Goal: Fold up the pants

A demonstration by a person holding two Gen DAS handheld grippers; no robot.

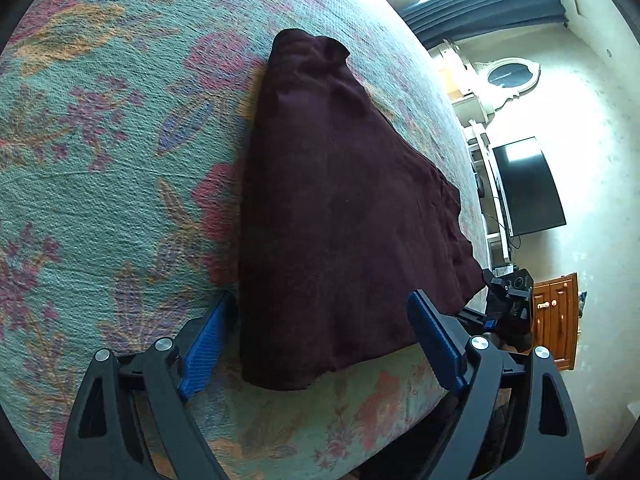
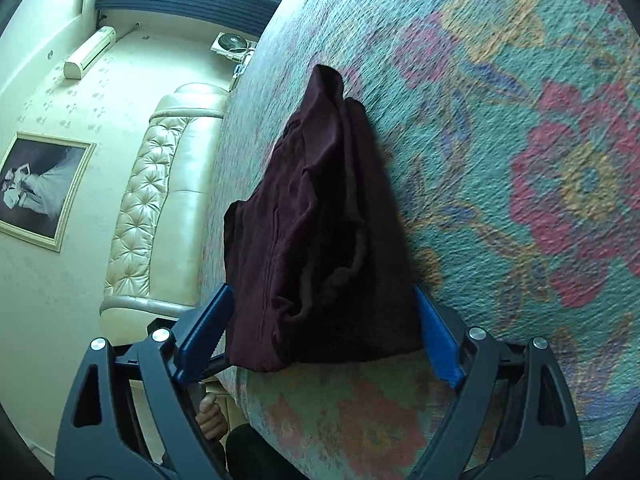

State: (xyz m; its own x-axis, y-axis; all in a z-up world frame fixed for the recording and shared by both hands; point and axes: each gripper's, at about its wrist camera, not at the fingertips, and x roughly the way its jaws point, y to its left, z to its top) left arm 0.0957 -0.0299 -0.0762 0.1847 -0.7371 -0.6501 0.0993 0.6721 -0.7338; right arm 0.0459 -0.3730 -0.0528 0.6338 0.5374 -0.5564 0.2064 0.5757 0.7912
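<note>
While both my grippers hang over the near edge of the bed (image 1: 100,128), the pants (image 1: 340,220) lie folded into a dark maroon bundle on the flowered bedspread, their near hem close to that edge. My left gripper (image 1: 320,344) stands wide open, its blue pads (image 1: 204,344) on either side of the hem and not pressing it. My right gripper (image 2: 324,332) is spread just as wide around the other end of the bundle (the cloth sits between the pads, though I cannot quite tell whether a pad brushes it). From the left wrist view, the right gripper's black body shows beside the bed's edge. A cream headboard (image 2: 160,200) stands past the bed's far side.
</note>
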